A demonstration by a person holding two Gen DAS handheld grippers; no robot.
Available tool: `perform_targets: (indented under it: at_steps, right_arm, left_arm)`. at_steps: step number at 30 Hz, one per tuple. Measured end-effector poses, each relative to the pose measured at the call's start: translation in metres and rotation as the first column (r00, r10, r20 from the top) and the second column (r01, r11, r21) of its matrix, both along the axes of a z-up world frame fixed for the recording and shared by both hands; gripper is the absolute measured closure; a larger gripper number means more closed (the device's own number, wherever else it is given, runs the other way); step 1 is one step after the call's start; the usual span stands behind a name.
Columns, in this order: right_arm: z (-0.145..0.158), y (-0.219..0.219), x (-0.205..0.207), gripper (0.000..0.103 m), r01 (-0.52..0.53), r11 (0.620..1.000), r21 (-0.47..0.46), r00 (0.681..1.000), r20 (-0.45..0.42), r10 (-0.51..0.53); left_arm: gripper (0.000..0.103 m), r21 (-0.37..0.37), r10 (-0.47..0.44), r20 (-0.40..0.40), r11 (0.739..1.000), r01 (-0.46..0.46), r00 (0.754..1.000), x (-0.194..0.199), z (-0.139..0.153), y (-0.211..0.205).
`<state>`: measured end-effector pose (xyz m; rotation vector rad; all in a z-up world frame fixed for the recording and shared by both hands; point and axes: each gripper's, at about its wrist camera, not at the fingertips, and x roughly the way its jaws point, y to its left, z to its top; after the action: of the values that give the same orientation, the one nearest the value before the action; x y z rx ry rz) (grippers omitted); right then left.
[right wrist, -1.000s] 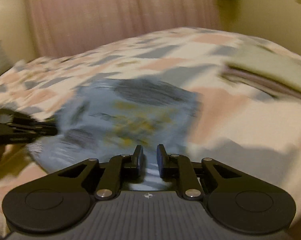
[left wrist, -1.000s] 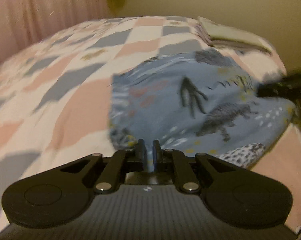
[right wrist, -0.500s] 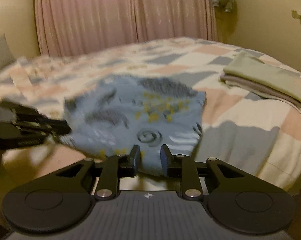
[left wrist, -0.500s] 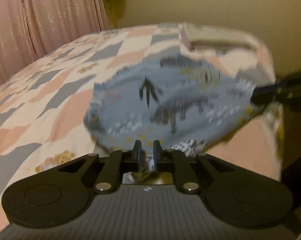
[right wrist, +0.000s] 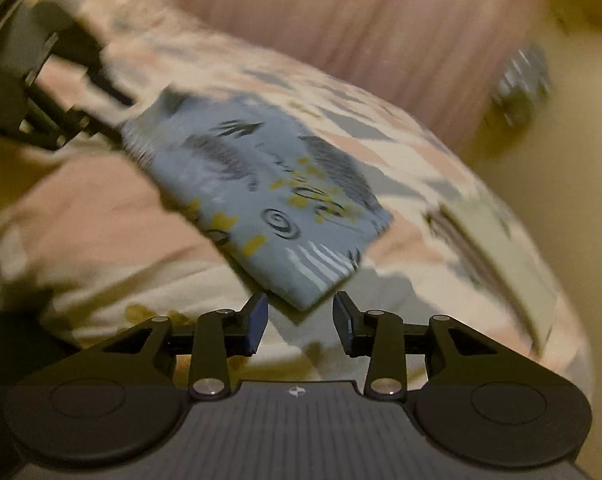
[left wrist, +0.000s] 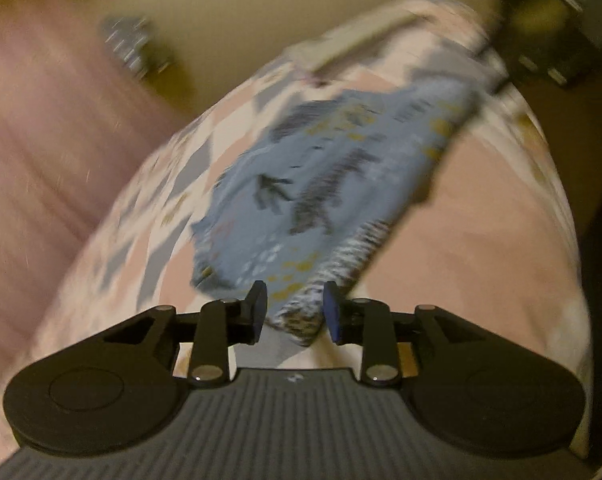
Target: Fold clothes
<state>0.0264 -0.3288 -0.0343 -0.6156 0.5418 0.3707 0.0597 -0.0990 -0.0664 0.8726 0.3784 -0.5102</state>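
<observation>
A blue garment (left wrist: 325, 184) printed with dark animals and yellow specks lies folded on the patchwork bed cover (left wrist: 481, 216). My left gripper (left wrist: 295, 312) is open, and the garment's near corner lies between its fingers without being pinched. In the right wrist view the same blue garment (right wrist: 261, 192) lies flat, its near corner just ahead of my open right gripper (right wrist: 301, 318). The other gripper shows as a dark blur at the far corner of the cloth in each view. Both views are tilted and blurred.
A stack of folded pale clothes (right wrist: 497, 240) sits on the bed to the right of the garment. Pink curtains (right wrist: 381, 28) hang behind the bed. The bed's edge (left wrist: 573, 240) drops off on the right in the left wrist view.
Both grippers have opened and let go of the blue garment, which now lies on the bed. Both cameras have tilted and pulled back.
</observation>
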Motion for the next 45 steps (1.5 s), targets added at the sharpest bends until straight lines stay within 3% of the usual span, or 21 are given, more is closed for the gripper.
perform_targets:
  at_steps: [4,6,8,21,27,29,36,39,41,43,45]
  right_arm:
    - [-0.015,0.031,0.004,0.061,-0.118,0.974,-0.192,0.991,0.04,0.128]
    - [-0.026,0.043,0.011,0.069,-0.159,0.946,-0.283,0.984,0.027,0.174]
    - [-0.032,0.046,0.017,0.086,-0.163,0.931,-0.325,0.984,0.018,0.178]
    - [-0.034,0.028,0.024,0.089,-0.103,0.958,-0.268,0.995,-0.011,0.104]
    - [-0.032,0.019,0.023,0.095,-0.063,0.967,-0.249,0.998,-0.017,0.06]
    - [-0.031,0.015,0.022,0.102,-0.044,0.969,-0.243,0.999,-0.019,0.04]
    - [-0.023,0.011,0.01,0.098,-0.02,0.971,-0.237,1.0,0.011,0.023]
    - [-0.018,0.015,0.005,0.081,-0.03,0.972,-0.235,0.999,0.031,0.038]
    - [-0.014,0.018,0.001,0.07,-0.041,0.972,-0.232,0.998,0.045,0.053]
    - [-0.011,0.023,-0.001,0.066,-0.059,0.969,-0.24,0.996,0.051,0.073]
    - [-0.009,0.028,-0.002,0.066,-0.08,0.964,-0.252,0.994,0.054,0.096]
  left_arm:
    - [0.076,0.151,-0.075,0.057,0.986,0.066,0.996,-0.001,-0.023,-0.018]
    - [0.084,0.172,-0.059,0.046,0.984,0.05,0.997,0.01,-0.03,-0.02]
    - [0.089,0.177,-0.043,0.037,0.984,0.036,0.998,0.017,-0.032,-0.014]
    - [0.09,0.133,0.008,-0.001,0.991,-0.008,1.0,0.022,-0.03,-0.01]
    - [0.09,0.132,0.015,-0.004,0.991,-0.014,1.0,0.021,-0.029,-0.011]
    - [0.09,0.132,0.015,-0.005,0.991,-0.014,1.0,0.022,-0.029,-0.011]
    - [0.09,0.133,0.018,-0.006,0.991,-0.017,1.0,0.021,-0.028,-0.012]
    - [0.088,0.125,0.024,-0.002,0.992,-0.023,1.0,0.019,-0.026,-0.011]
    - [0.08,0.122,0.023,0.003,0.992,-0.024,1.0,0.015,-0.023,-0.01]
    - [0.067,0.113,0.024,0.015,0.993,-0.026,1.0,0.008,-0.016,-0.007]
    - [0.063,0.071,0.027,0.024,0.997,-0.028,0.999,0.001,-0.007,-0.004]
